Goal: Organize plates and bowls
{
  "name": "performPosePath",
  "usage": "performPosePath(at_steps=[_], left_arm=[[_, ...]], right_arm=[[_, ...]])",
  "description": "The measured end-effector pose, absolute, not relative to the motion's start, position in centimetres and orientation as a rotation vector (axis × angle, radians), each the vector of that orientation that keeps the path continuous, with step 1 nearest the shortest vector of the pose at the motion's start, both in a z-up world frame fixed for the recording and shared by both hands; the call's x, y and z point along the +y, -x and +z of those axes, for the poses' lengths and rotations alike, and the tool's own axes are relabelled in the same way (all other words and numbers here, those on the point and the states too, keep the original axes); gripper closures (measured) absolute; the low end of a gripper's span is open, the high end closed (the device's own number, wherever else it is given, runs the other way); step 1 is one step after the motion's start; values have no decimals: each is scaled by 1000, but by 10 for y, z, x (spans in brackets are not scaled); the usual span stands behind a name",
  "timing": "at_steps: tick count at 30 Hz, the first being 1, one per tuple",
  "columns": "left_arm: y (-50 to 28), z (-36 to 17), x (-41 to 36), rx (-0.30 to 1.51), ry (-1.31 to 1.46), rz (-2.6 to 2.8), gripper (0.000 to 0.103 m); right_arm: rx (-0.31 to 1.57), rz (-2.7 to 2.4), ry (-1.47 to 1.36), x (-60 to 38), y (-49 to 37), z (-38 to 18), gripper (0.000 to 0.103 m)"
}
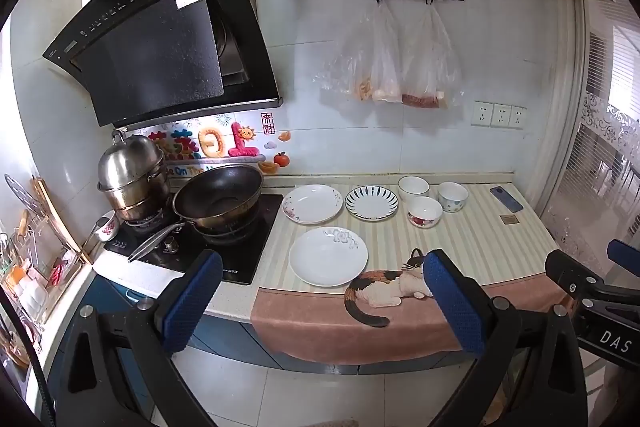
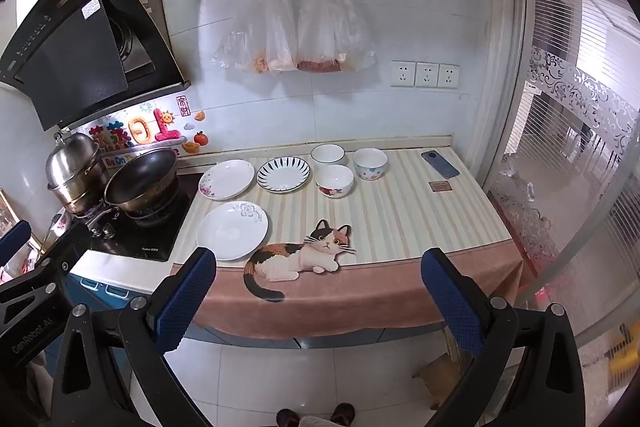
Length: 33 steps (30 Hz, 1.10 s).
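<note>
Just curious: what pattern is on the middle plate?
Dark radiating stripes on white striped plate; clearest in the right wrist view.

A striped mat (image 2: 400, 211) lies on the counter (image 2: 120, 273), to the right of the stove (image 2: 160, 227). On the mat sit 3 plates and 3 bowls. 2 plates stand side by side at the back: the left plate (image 2: 227, 179) is just beside the stove, and the middle plate (image 2: 283, 174) is to its right. The front plate (image 2: 232, 230) lies nearer the edge, in front of those 2. Right of the plates, the 3 bowls sit close together: the back bowl (image 2: 327, 153), the right bowl (image 2: 370, 163) and the front bowl (image 2: 334, 180). A phone (image 2: 440, 164) lies further right, near the wall. On the stove, a wok (image 2: 141, 178) sits to the right of a steel pot (image 2: 74, 173).
</note>
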<state>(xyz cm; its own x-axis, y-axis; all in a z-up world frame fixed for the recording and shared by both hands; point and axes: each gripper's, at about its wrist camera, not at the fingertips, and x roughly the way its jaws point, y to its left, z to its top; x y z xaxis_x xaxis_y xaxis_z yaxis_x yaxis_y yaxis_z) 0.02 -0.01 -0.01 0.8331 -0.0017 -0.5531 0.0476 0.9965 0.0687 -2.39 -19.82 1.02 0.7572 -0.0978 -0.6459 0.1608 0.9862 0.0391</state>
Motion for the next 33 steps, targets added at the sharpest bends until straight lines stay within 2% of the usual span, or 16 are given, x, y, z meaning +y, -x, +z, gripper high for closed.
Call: performPosePath(at_steps=[33], left_arm=[[12,7,2,566,-77,-18,0]], right_arm=[[686,-140,-101,-199,33,15,0]])
